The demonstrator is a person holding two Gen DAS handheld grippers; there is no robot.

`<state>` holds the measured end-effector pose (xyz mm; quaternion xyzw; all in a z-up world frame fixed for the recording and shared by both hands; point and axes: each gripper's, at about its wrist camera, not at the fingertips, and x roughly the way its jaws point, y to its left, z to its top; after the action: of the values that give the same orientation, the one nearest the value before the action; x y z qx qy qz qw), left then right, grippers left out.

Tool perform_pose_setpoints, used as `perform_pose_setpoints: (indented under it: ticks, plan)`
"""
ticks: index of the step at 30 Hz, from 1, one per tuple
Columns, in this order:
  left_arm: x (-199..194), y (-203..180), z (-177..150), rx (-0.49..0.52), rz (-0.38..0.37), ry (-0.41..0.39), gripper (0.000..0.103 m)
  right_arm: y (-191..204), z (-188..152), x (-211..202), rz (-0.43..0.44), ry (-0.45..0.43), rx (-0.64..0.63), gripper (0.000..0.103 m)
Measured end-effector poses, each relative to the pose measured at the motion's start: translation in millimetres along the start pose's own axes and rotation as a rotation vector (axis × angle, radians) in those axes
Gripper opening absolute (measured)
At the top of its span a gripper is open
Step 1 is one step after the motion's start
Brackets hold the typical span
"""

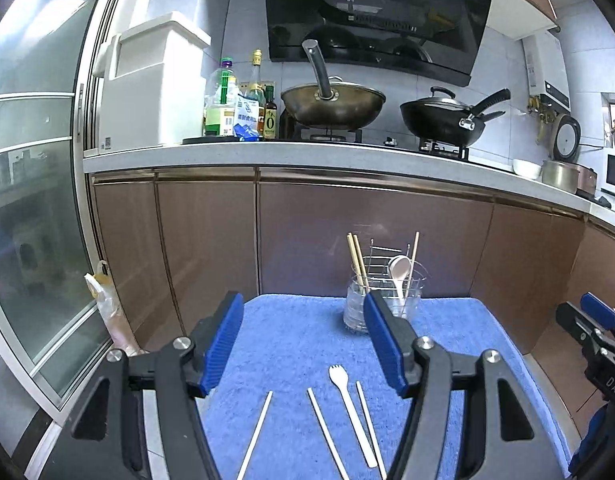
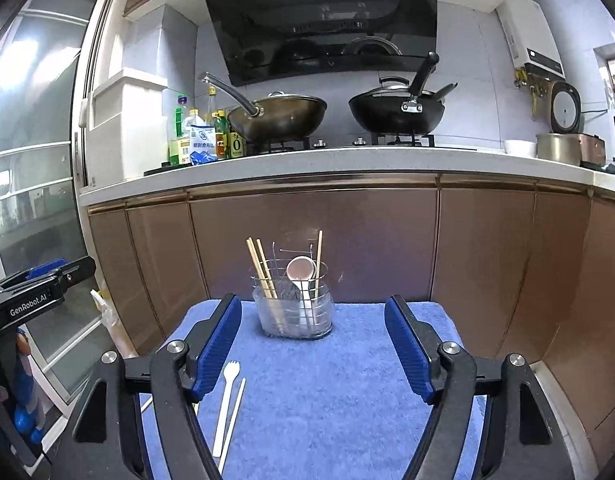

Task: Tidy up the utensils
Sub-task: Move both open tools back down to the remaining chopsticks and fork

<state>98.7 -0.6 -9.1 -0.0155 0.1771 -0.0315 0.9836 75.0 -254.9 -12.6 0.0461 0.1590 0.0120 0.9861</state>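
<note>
Brown kitchen cabinets (image 1: 347,220) are filling the background of both views, with a stovetop and pans sitting above them. Below, a blue terry-cloth mat (image 1: 299,336) is covering the work surface, and a clear plastic utensil holder with a wire insert (image 2: 293,312) is standing at its far edge, centre frame in the right wrist view, already holding wooden chopsticks and a pale spoon.

Both tools are hanging wide open and gripping nothing: the left gripper (image 1: 303,344) and the right gripper (image 2: 313,346).

Loose pieces are lying on the mat at the bottom centre of the left view: a white plastic fork (image 1: 349,408) and three pale chopsticks (image 1: 325,432), long axes running roughly away from the camera toward the holder. They are sitting directly between the left fingers, while in the right view the fork is lying at lower left, beside the left finger. Judging by this, the left tool is the nearer one.
</note>
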Motion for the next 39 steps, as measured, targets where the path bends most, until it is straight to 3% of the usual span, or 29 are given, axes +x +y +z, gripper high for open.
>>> perform_pose_setpoints:
  ticks: [10,26,32,39]
  plan:
    - [-5,4,-6,-0.004,0.014,0.012,0.061,-4,-4,-9,-0.005,0.002,0.020,0.073]
    - [23,9,-19,-0.011,0.043,0.079,0.061,-24,-20,10,-0.027,0.055,0.080,0.073]
    - [29,18,-20,-0.043,0.045,0.080,0.061,-25,-27,20,-0.016,0.087,0.067,0.073]
    - [39,57,-20,-0.085,0.047,0.150,0.061,-28,-35,30,-0.012,0.121,0.057,0.073]
